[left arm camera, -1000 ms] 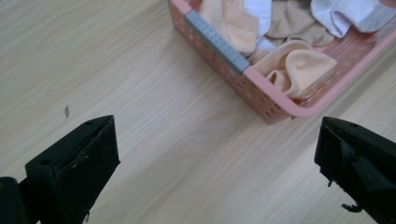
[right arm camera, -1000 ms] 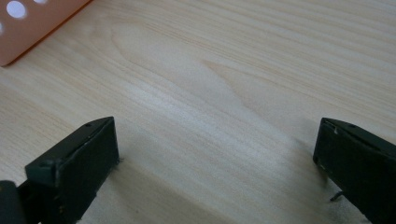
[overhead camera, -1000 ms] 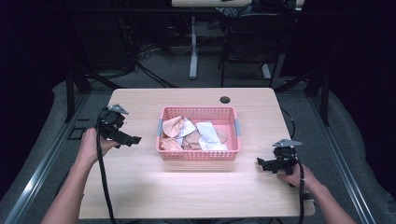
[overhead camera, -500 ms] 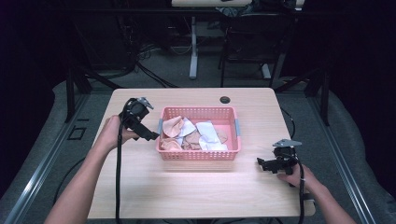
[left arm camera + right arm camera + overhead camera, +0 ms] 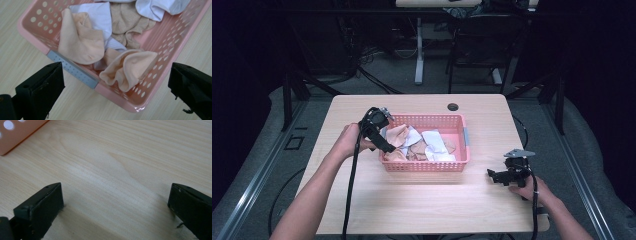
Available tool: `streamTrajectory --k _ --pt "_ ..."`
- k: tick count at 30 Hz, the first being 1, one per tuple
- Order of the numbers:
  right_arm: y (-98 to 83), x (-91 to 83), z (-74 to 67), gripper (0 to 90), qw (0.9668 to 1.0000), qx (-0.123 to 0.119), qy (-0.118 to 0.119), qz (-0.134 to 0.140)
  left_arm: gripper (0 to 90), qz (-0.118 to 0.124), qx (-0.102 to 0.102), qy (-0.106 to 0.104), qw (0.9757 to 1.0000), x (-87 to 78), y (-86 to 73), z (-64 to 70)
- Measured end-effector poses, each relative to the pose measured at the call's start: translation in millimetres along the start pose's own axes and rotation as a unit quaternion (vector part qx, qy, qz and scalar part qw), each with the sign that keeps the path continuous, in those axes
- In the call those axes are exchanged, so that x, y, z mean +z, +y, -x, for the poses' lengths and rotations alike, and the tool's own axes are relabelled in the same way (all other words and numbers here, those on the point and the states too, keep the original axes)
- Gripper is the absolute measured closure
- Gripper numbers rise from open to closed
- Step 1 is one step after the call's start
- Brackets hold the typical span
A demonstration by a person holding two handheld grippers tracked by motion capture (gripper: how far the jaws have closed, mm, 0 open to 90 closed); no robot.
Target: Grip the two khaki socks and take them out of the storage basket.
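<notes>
A pink perforated basket [image 5: 462,131] [image 5: 32,32] in the middle of the table holds several socks, peach, tan and white. My left gripper [image 5: 388,147] [image 5: 115,90] hovers open over the basket's left end. Between its jaws in the left gripper view lie two peach socks, one [image 5: 81,42] against the grey handle strip [image 5: 72,70] and one [image 5: 130,66] crumpled by the near wall. A white sock [image 5: 160,7] and a tan sock [image 5: 127,25] lie farther in. My right gripper [image 5: 492,175] [image 5: 115,212] rests open low over bare wood at the right of the basket.
The wooden table [image 5: 412,205] has a round black grommet hole [image 5: 453,107] near its far edge. A corner of the basket [image 5: 15,135] appears at the top left of the right gripper view. Dark chairs and desk legs stand beyond the table.
My left gripper has moved right and forward from the table's left side to over the basket's left end. The right gripper has stayed put.
</notes>
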State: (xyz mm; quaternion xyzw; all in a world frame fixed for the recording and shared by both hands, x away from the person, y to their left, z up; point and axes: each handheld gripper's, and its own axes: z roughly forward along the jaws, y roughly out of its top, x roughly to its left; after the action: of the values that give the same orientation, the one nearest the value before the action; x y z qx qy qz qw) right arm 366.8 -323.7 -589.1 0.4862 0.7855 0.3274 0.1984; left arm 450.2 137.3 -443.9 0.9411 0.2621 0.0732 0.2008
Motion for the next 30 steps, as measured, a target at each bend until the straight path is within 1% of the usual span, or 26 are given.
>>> streamTrajectory --k 3,4,5,7,8,10,11,12,14,15,17,18,19,20,21,22,24,28,29,30 --pt "0.0 0.0 0.0 0.0 1.0000 0.000 0.000 0.000 1.3 -0.002 -0.001 -0.003 1.0000 6.6 4.0 0.4" --pt "0.0 0.0 0.0 0.0 1.0000 0.000 0.000 0.000 1.3 -0.005 0.002 -0.004 1.0000 8.7 5.2 0.6" --pt "0.0 0.0 0.0 0.0 1.0000 0.000 0.000 0.000 3.4 -0.008 0.004 -0.006 0.9999 13.0 7.3 1.3" --pt "0.0 0.0 0.0 0.0 1.0000 0.000 0.000 0.000 4.1 -0.011 0.005 -0.008 0.9999 14.8 8.3 1.8" --pt "0.0 0.0 0.0 0.0 1.0000 0.000 0.000 0.000 7.5 -0.013 0.007 -0.008 0.9999 18.5 10.2 2.4" --pt "0.0 0.0 0.0 0.0 1.0000 0.000 0.000 0.000 8.9 -0.015 0.009 -0.008 0.9998 20.1 11.1 2.6" --pt "0.0 0.0 0.0 0.0 1.0000 0.000 0.000 0.000 11.0 -0.018 0.009 -0.008 0.9998 20.8 11.7 2.6" --pt "0.0 0.0 0.0 0.0 1.0000 0.000 0.000 0.000 15.1 -0.018 0.010 -0.008 0.9998 22.2 12.1 2.5" --pt "0.0 0.0 0.0 0.0 1.0000 0.000 0.000 0.000 18.1 -0.025 0.010 -0.009 0.9996 24.5 12.8 2.5" --pt "0.0 0.0 0.0 0.0 1.0000 0.000 0.000 0.000 18.1 -0.023 0.010 -0.011 0.9996 25.7 12.8 2.6" --pt "0.0 0.0 0.0 0.0 1.0000 0.000 0.000 0.000 22.9 -0.029 0.014 -0.011 0.9994 27.8 13.2 2.5" --pt "0.0 0.1 0.0 0.0 1.0000 0.000 0.000 0.000 26.7 -0.035 0.017 -0.012 0.9992 31.3 12.8 2.6" --pt "0.0 0.1 0.0 0.0 1.0000 0.000 0.000 0.000 27.8 -0.035 0.017 -0.012 0.9992 31.3 12.8 2.6" --pt "0.0 0.0 0.0 0.0 1.0000 0.000 0.000 0.000 29.1 -0.045 0.019 -0.016 0.9987 35.4 11.8 2.4" --pt "0.0 0.0 0.0 0.0 1.0000 0.000 0.000 0.000 30.5 -0.045 0.019 -0.016 0.9987 35.4 11.8 2.4" --pt "0.0 0.0 0.0 0.0 1.0000 0.000 0.000 0.000 30.5 -0.048 0.018 -0.021 0.9985 37.0 11.1 2.1" --pt "0.0 0.0 0.0 0.0 1.0000 0.000 0.000 0.000 34.2 -0.053 0.014 -0.024 0.9982 40.3 9.7 0.2" --pt "0.0 0.0 0.0 0.0 1.0000 0.000 0.000 0.000 37.6 -0.057 0.014 -0.028 0.9979 43.3 8.7 -1.3" --pt "0.0 0.0 0.0 0.0 1.0000 0.000 0.000 0.000 38.4 -0.062 0.012 -0.031 0.9976 45.1 8.6 -2.0" --pt "0.0 0.0 0.0 0.0 1.0000 0.000 0.000 0.000 39.0 -0.058 0.011 -0.032 0.9977 45.8 8.5 -2.2"
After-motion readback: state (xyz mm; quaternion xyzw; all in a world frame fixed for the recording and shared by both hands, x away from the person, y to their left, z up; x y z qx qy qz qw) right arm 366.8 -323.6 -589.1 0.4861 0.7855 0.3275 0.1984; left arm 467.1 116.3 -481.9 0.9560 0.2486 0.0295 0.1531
